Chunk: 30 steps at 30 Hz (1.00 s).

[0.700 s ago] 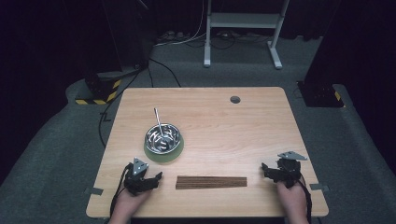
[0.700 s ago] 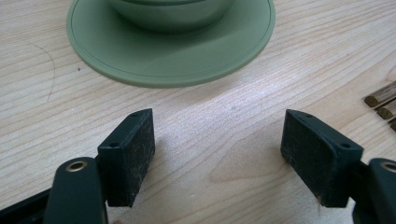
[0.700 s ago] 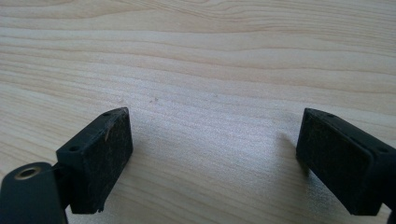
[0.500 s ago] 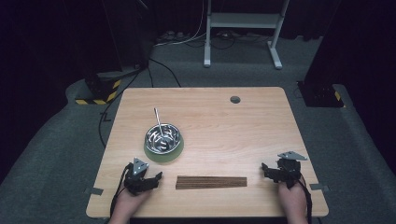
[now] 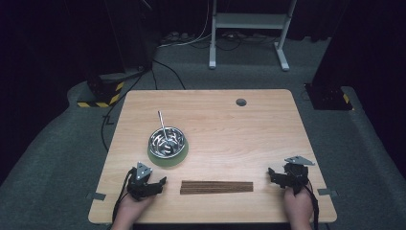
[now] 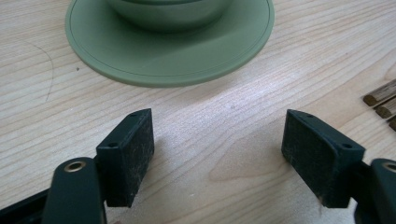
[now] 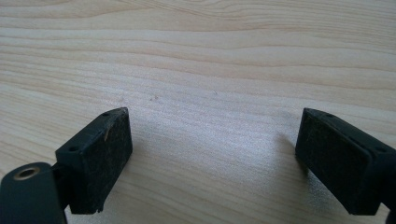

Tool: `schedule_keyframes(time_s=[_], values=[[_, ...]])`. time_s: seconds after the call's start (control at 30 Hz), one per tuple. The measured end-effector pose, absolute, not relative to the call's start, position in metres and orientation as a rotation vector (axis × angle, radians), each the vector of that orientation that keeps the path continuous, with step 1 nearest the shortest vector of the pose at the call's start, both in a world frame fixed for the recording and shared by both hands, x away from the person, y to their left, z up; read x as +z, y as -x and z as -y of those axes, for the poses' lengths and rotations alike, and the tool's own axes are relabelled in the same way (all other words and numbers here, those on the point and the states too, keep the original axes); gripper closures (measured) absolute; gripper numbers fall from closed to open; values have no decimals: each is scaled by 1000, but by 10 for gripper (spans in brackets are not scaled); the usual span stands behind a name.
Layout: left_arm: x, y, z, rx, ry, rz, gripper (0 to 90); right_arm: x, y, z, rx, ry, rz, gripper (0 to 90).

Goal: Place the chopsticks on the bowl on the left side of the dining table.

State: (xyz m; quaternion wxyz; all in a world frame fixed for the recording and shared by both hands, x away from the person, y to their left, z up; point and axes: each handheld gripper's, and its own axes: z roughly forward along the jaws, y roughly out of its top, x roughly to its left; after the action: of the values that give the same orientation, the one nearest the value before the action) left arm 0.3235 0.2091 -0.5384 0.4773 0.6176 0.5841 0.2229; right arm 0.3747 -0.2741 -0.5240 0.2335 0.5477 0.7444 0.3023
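A shiny metal bowl (image 5: 166, 139) with a thin metal rod (image 5: 163, 123) leaning in it stands on a green saucer (image 5: 167, 156) left of the table's middle. A bundle of dark wooden sticks (image 5: 216, 187) lies flat near the front edge. My left gripper (image 5: 161, 182) rests on the table just left of the sticks, open with bare wood between its pads (image 6: 128, 161); the saucer (image 6: 168, 56) and stick ends (image 6: 380, 102) lie ahead of it. My right gripper (image 5: 272, 174) rests at the front right, open over bare wood (image 7: 210, 140).
The wooden table (image 5: 268, 129) has a round grey cable hole (image 5: 241, 102) near its far edge. Grey carpet surrounds it, with cables, a black-and-yellow striped block (image 5: 98, 98) at the back left and a white stand (image 5: 249, 33) behind.
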Motion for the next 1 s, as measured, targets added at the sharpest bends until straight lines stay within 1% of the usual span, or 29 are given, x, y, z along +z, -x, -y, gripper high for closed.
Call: schedule_keyframes(time_s=[0.03,0.13,0.2,0.23,0.43,0.5,0.53,0.63,1.0], values=[[-538,-322,-210,543,-1545,-1417,226,-524,-375,274,830,-1504,-2044,106],[-539,-323,-209,541,-1533,-1417,200,-524,-375,274,830,-1504,-2044,106],[-539,-321,-209,536,-1546,-1420,147,-524,-375,274,829,-1502,-2044,106],[-539,-320,-210,535,-1564,-1417,141,-524,-375,274,830,-1503,-2044,106],[-538,-316,-206,550,-1586,-1390,134,-524,-375,274,828,-1501,-2045,107],[-536,-314,-207,548,-1617,-1362,132,-524,-375,274,828,-1504,-2044,107],[-535,-314,-204,545,-1572,-1358,131,-524,-375,274,828,-1503,-2044,107],[-529,-312,-203,527,-1546,-1329,130,-524,-375,274,828,-1504,-2044,107],[-521,-311,-190,471,-1548,-1276,133,-524,-375,274,829,-1496,-2046,109]])
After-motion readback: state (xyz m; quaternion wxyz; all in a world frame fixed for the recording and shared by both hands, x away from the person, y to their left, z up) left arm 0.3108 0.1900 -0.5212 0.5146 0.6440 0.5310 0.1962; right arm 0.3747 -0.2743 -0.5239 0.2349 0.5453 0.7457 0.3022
